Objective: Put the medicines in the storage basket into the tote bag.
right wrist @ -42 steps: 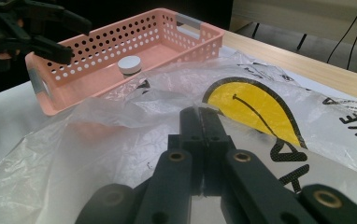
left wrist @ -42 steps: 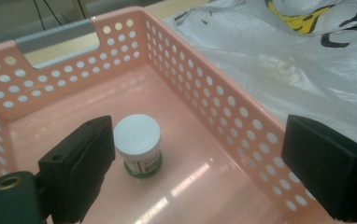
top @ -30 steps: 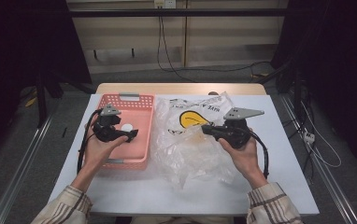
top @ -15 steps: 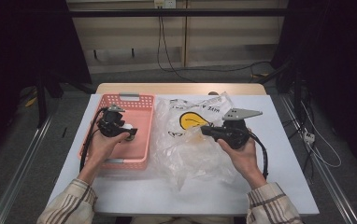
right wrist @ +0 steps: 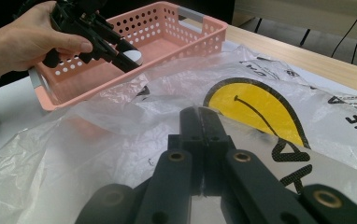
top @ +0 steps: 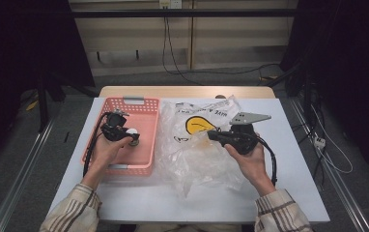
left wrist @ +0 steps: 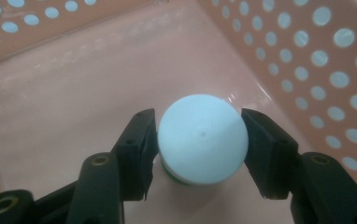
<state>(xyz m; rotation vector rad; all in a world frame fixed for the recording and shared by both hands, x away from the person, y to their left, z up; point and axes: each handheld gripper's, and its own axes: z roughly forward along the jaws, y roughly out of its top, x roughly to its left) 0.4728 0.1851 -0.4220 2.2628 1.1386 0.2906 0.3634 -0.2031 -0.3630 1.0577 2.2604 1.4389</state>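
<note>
One white-capped bottle (left wrist: 201,139) is standing in the pink basket (top: 146,104), its body hiding under the cap. Left gripper (left wrist: 200,151) jaws have just been closing and are sitting against the cap's sides. Right gripper (right wrist: 200,122) is pinching the clear bag (top: 197,159), jaws together, beside the basket.

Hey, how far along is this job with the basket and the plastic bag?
Done: the right gripper is shut on the clear plastic bag with a yellow smiley face, pinching its film. In hand: the left gripper has just been closing its jaws onto the white round-capped container in the pink perforated plastic basket; both pads touch the cap. Left: lifting it out, probably into the bag.
</note>
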